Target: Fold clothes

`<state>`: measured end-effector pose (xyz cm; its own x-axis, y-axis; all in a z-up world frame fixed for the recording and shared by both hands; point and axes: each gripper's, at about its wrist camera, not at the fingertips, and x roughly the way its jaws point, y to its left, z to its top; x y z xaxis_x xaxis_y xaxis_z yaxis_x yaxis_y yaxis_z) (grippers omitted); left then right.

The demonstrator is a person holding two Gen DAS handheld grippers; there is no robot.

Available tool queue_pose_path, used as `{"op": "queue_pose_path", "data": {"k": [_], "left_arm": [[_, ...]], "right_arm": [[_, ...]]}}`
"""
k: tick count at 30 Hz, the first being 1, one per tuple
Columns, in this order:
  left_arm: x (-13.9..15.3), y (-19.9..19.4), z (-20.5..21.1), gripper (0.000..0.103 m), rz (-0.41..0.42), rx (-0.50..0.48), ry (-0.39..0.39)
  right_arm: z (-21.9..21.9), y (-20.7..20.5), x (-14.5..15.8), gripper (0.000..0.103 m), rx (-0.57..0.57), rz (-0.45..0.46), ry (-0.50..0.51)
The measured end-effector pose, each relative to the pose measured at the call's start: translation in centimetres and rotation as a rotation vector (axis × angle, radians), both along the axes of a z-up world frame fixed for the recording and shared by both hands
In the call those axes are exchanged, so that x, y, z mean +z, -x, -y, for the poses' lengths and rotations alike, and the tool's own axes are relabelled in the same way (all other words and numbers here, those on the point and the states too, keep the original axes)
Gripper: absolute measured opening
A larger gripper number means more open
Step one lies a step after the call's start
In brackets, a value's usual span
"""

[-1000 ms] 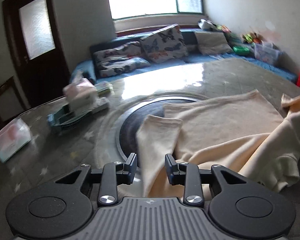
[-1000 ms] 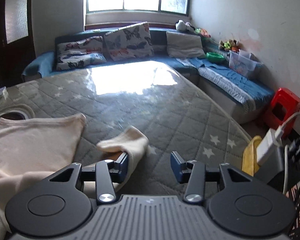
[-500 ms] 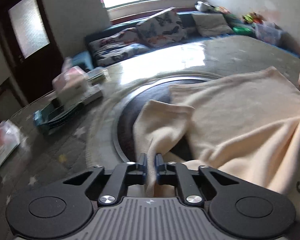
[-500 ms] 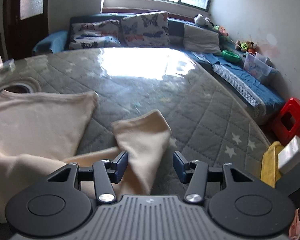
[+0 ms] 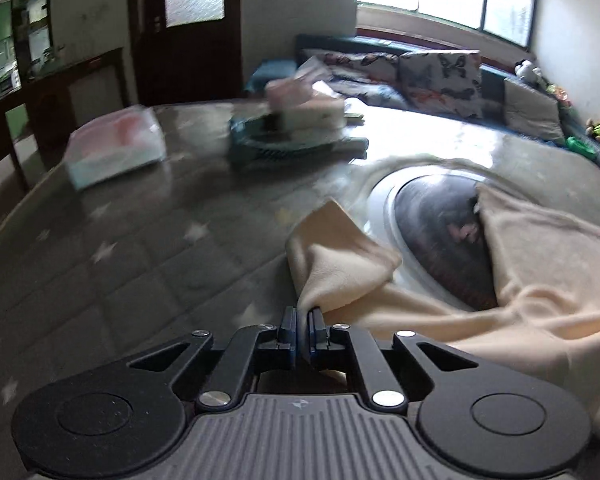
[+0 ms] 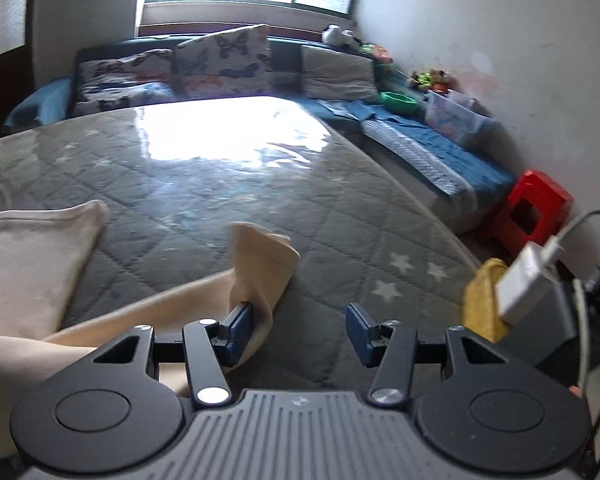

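On my far left, a tissue pack [image 5: 114, 142] sits near the table [image 5: 100, 280] edge, and a blurry pile of boxes [image 5: 300, 128] sits further back. The grey star cloth between them and me is bare, so there is room there. My left gripper [image 5: 300, 330] points down at a slant. Its jaws are nearly together and they pinch one sleeve [image 5: 336, 264] of the cream sweater [image 5: 540, 272]. They look to be opening just a tiny bit, with the cloth between them. The sweater's body lies partly over the dark round plate [image 5: 440, 240] in the middle of the table.

Over on my right side, the other sleeve [image 6: 260, 276] pokes up by my right gripper [image 6: 300, 332]. Those jaws stand about half open. The sleeve touches the left pad [image 6: 240, 326], but nothing is squeezed. Ahead is lots of bare table. The curved table edge is close on the right, with a red stool [image 6: 536, 212] past it.
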<state>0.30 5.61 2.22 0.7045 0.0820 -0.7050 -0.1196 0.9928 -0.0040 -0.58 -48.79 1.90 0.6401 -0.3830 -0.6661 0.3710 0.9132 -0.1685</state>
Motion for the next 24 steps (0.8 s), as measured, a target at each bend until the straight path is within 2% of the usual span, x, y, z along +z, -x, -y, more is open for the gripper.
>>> {"op": "queue_pose_path", "data": {"k": [1,3,6,7,10,12,16,18,22,24], "left_arm": [[0.1,0.4,0.0,0.011,0.003,-0.001,-0.014],[0.4,1.3,0.2,0.021,0.011,-0.004,-0.043],[1.5,2.6,1.0,0.022,0.055,-0.040,-0.089],[2.0,3.0,1.4,0.022,0.070,-0.065,-0.082],[3.4,4.4,3.5,0.027,0.102,-0.190,-0.054],[3.8,5.5,5.4,0.035,0.109,-0.293,-0.028],[3.7,7.1,9.9,0.035,0.085,-0.495,0.024],[3.3,7.6,11.8,0.035,0.068,-0.567,0.040],[2.3,8.3,15.0,0.035,0.042,-0.673,0.016],[2.0,8.5,15.9,0.044,0.036,-0.704,0.015]], "right_arm": [[0.1,0.2,0.1,0.051,-0.005,-0.001,0.004],[0.0,0.8,0.4,0.051,0.022,0.006,-0.010],[-1.1,1.8,1.4,0.051,0.094,0.030,-0.028],[-1.7,2.1,1.9,0.051,0.121,0.037,-0.035],[-3.5,2.9,2.9,0.051,0.237,0.046,-0.091],[-5.0,3.4,3.4,0.051,0.318,0.040,-0.112],[-8.4,4.2,3.9,0.051,0.479,0.021,-0.171],[-10.2,4.7,3.9,0.051,0.561,0.004,-0.190],[-14.1,5.8,3.4,0.051,0.721,-0.047,-0.213],[-15.9,6.7,3.3,0.051,0.786,-0.065,-0.214]]}}
